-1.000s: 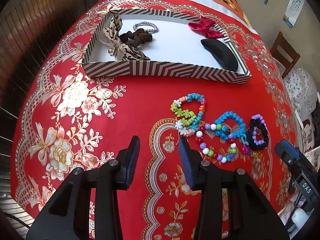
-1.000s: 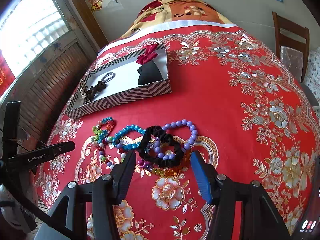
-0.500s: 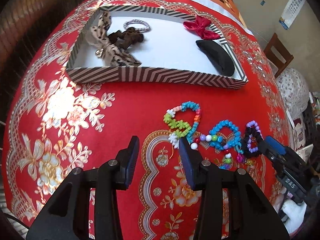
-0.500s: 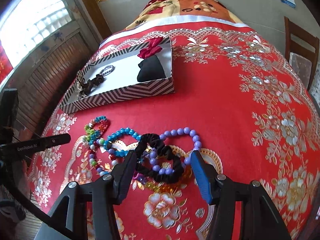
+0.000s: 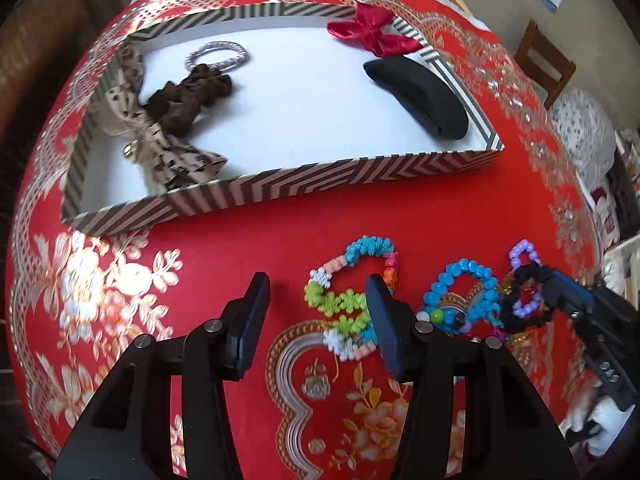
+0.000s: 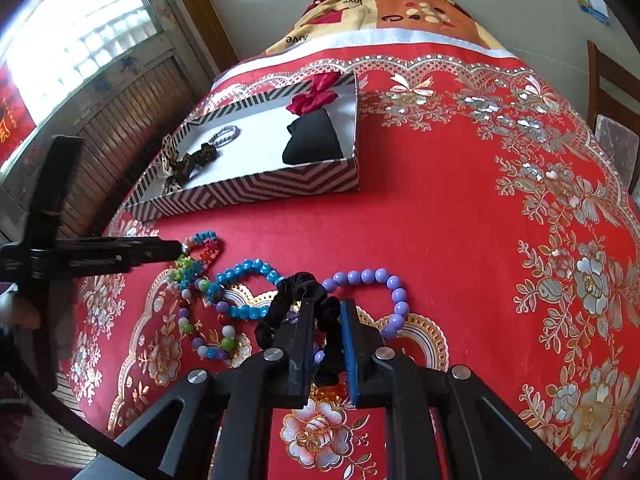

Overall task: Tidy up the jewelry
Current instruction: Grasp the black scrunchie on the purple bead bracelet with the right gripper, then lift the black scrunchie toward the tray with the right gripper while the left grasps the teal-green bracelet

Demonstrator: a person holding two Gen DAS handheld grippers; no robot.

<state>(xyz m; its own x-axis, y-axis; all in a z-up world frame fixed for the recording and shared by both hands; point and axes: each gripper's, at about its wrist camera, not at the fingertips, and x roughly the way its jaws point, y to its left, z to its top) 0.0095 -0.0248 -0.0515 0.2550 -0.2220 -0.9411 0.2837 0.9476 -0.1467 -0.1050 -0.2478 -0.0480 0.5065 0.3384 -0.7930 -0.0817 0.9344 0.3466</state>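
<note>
- Left wrist view: the left tool (image 5: 316, 312) hangs wide open and empty above the red floral cloth (image 5: 260, 248) on the counter. Its right finger overlaps the multicoloured flower-bead bracelet (image 5: 352, 296) in the picture; whether it touches I cannot tell.
- Beyond lies the shallow zigzag-striped box with a white floor (image 5: 304, 184), holding a brown scrunchie (image 5: 188, 96), a silver elastic band (image 5: 218, 54), a leopard-print bow (image 5: 160, 148), a red satin bow (image 5: 372, 36) and a black padded clip (image 5: 420, 96).
- At the right edge the right tool (image 5: 560, 300) sits on the black fabric scrunchie (image 5: 524, 304), beside the blue bead bracelet (image 5: 460, 292).
- Right wrist view: the right tool (image 6: 326, 312) is nearly closed, its fingers pinching one side of the black fabric scrunchie (image 6: 304, 292), which lies on top of the lilac bead bracelet (image 6: 376, 288) and touches the blue bead bracelet (image 6: 248, 280).
- To do this step well, I judge, squeeze only fabric, since a lilac bead shows between the fingers, then lift straight up slowly so tangled beads drop free.
- Carry it over the near box wall (image 6: 256, 192) and release on the bare white floor.
</note>
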